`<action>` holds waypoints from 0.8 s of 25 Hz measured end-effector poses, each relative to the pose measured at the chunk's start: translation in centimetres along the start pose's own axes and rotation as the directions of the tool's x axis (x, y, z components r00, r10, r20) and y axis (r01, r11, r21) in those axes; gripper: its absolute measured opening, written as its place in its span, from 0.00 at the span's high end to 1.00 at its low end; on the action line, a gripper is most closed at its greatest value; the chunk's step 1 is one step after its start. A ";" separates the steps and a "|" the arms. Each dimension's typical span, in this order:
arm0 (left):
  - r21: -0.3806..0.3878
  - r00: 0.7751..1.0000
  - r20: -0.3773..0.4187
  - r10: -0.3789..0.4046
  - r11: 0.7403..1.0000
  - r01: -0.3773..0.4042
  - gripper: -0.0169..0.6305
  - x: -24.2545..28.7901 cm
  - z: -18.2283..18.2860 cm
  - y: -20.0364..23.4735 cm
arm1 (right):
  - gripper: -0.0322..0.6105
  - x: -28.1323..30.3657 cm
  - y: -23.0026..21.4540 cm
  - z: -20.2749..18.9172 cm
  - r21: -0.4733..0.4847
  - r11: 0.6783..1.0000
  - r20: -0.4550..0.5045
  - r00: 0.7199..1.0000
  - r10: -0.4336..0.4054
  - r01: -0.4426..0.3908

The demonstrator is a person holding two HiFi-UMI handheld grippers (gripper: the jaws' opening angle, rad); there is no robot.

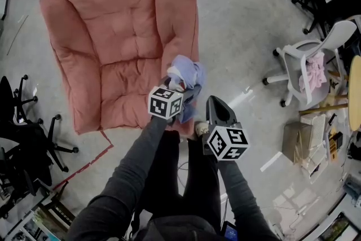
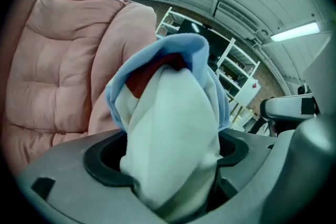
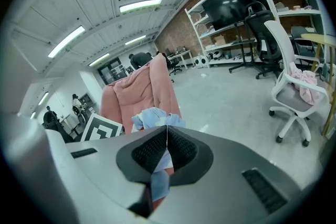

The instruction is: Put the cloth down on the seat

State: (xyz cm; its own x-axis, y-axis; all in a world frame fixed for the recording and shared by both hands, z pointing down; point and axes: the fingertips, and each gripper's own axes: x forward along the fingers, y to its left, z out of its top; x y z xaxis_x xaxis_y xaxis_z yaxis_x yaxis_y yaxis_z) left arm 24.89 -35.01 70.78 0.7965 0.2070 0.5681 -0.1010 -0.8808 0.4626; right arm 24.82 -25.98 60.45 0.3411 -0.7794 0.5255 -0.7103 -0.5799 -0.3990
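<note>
left gripper (image 2: 169,165): jaws wide, bunched cloth (image 1: 186,75) sits loose between them
right gripper (image 3: 167,139): jaws closed together, just beside cloth
cloth: on pink seat (image 1: 113,36), near right edge

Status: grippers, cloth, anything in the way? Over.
Left gripper jaws wide, cloth bunched between them. Right gripper jaws closed on a cloth fold. Cloth at near arm of pink seat, not laid down. Nothing blocking.

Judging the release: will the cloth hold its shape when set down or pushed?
Probably floppy: the cloth bunches in loose folds between the jaws of the left gripper. Likely light: its layers look thin. It should hardly slide, since the seat looks quilted.
</note>
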 end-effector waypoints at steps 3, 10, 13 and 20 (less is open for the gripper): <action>0.024 0.999 -0.008 0.044 0.999 -0.043 0.28 -0.5 0.1 0.0 | 0.94 -0.2 0.7 0.6 0.005 1.000 0.003 1.000 0.021 -0.021; 0.017 0.996 -0.016 0.085 0.996 -0.084 0.24 -1.6 0.5 -0.1 | 0.94 -0.5 1.9 1.1 0.000 0.999 0.002 0.999 0.046 -0.046; 0.018 0.996 -0.007 0.094 0.995 -0.094 0.24 -2.3 0.7 -0.2 | 0.94 -0.7 2.1 0.8 0.000 0.999 -0.007 0.999 0.054 -0.054; 0.011 0.993 0.021 0.113 0.993 -0.114 0.24 -4.1 1.2 -0.5 | 0.94 -1.0 2.8 1.1 -0.009 0.997 -0.017 0.996 0.083 -0.083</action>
State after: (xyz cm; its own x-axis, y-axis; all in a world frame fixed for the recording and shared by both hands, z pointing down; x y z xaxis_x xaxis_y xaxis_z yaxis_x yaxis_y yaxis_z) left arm 22.35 -35.88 67.39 0.7924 0.0968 0.6023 -0.1844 -0.9031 0.3877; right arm 23.18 -27.10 57.97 0.2706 -0.8206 0.5034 -0.7416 -0.5111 -0.4344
